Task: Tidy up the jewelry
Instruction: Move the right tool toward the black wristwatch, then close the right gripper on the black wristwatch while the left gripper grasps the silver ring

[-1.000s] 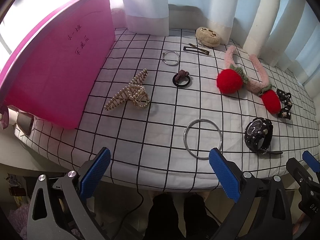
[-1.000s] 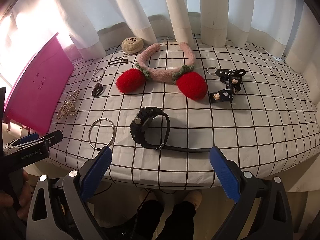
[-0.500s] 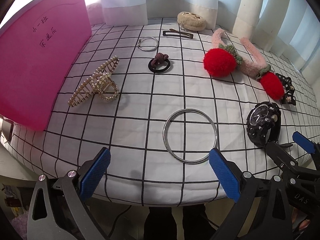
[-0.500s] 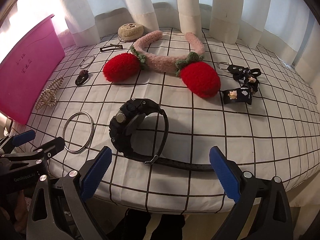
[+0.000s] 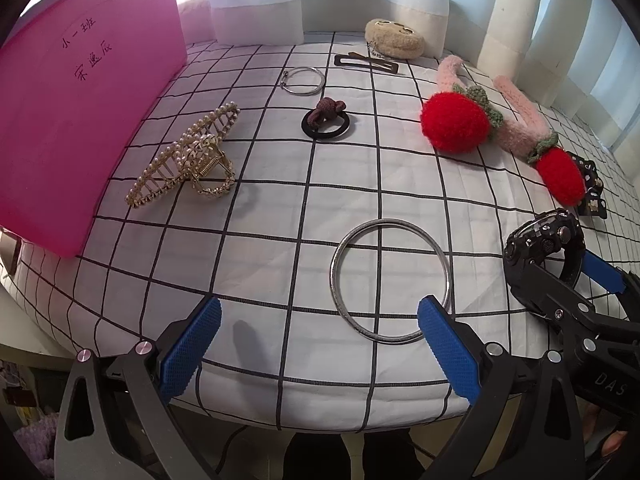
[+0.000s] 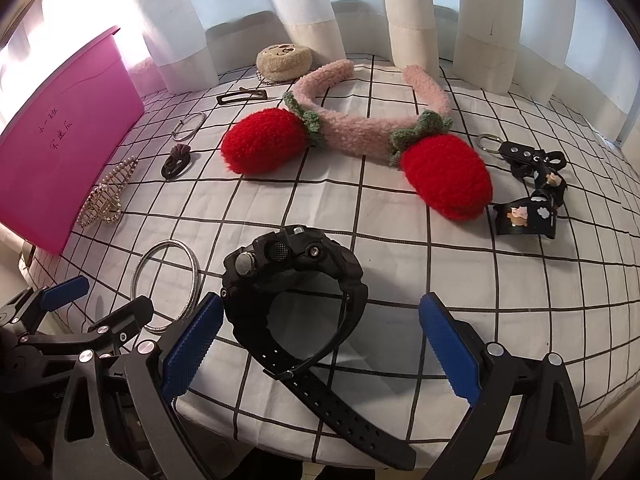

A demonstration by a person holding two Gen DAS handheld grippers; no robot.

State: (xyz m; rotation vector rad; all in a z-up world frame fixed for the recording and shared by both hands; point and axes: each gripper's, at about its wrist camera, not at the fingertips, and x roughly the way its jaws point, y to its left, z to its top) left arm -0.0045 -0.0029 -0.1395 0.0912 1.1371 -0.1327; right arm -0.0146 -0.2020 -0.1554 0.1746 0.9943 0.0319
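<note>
A black watch (image 6: 296, 276) lies on the checked cloth between the open fingers of my right gripper (image 6: 316, 344); it also shows in the left wrist view (image 5: 548, 244). A large silver bangle (image 5: 390, 280) lies just ahead of my open left gripper (image 5: 320, 344), near its right finger; it also shows in the right wrist view (image 6: 168, 280). A pink box (image 5: 76, 120) stands at the left. A pearl hair claw (image 5: 188, 160), a dark hair tie (image 5: 326, 120), a small bangle (image 5: 304, 80) and a strawberry headband (image 6: 360, 136) lie farther back.
A brown hair clip (image 5: 368, 62) and a beige plush pouch (image 5: 394, 38) lie by the white curtains at the back. A black keychain strap (image 6: 528, 188) lies at the right. The table's front edge runs just under both grippers. My right gripper shows in the left wrist view (image 5: 580, 300).
Both grippers have moved forward and lower over the table. The watch now sits between my right fingers, and the large bangle is close to my left fingers. Nothing was gripped.
</note>
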